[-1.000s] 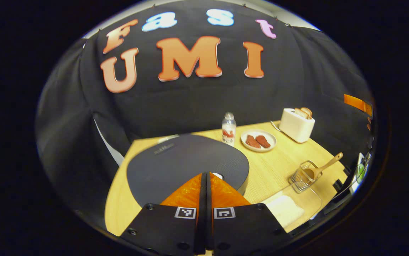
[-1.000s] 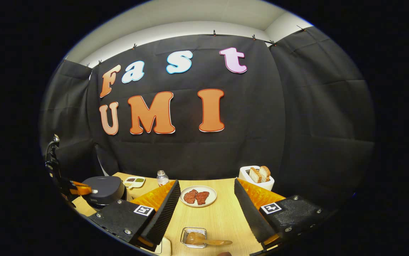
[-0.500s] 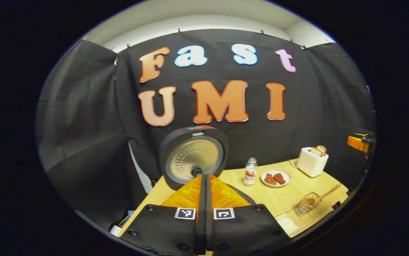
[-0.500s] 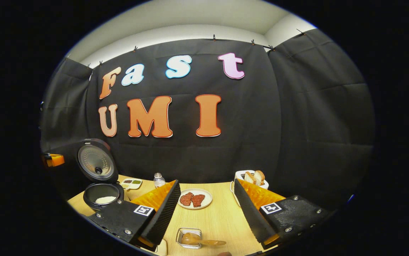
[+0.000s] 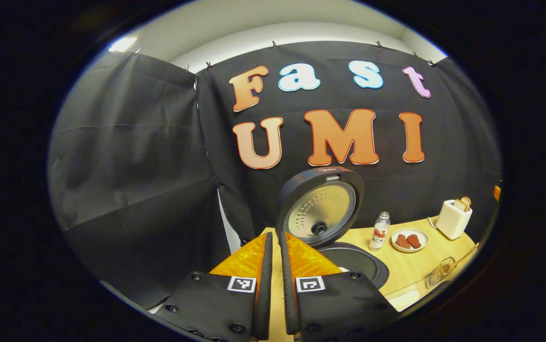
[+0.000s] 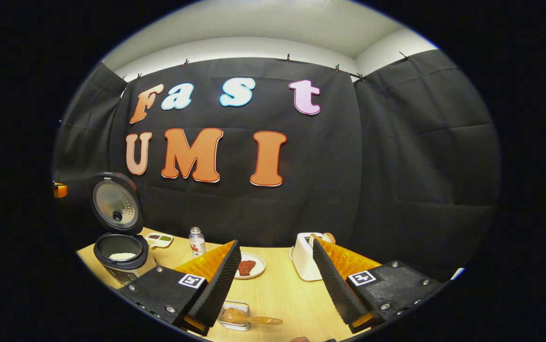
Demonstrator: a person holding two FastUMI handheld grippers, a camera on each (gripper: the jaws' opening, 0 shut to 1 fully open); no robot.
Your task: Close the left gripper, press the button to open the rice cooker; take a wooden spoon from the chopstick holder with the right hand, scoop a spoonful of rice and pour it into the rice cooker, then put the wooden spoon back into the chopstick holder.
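The rice cooker [image 6: 120, 251] is sitting at the left end of the wooden table [image 6: 277, 289], and its lid [image 6: 115, 205] is standing straight up and open. White rice is lying at the bottom of the pot. In the left gripper view the rice cooker [image 5: 349, 266] is sitting just past the fingers, with the shiny inside of the lid [image 5: 321, 205] facing us.

The wooden spoon [image 6: 249, 319] is lying across the wire chopstick holder [image 6: 234, 316], close to the front edge of the table, with its handle pointing right. In the left gripper view the chopstick holder [image 5: 439, 274] is sitting far off to the right.

The left gripper [image 5: 274, 237] is hanging in the air in front of the cooker, with its fingers nearly together and a thin gap between them, and it is holding nothing. The right gripper [image 6: 276, 249] is floating above the holder with its fingers wide apart.

Farther back, a small bottle [image 6: 197, 242], a little dish of sauces [image 6: 158, 239], a plate of meat [image 6: 250, 267] and a white toaster [image 6: 305, 262] with bread are standing on the table. Black cloth is hanging all around, and a pale ceiling is showing above.

A second ago the lid was down and the left gripper was pressing on it with its fingers tight together. Now the lid is up and the left gripper is pulling back. The right gripper is swinging a bit to the right.
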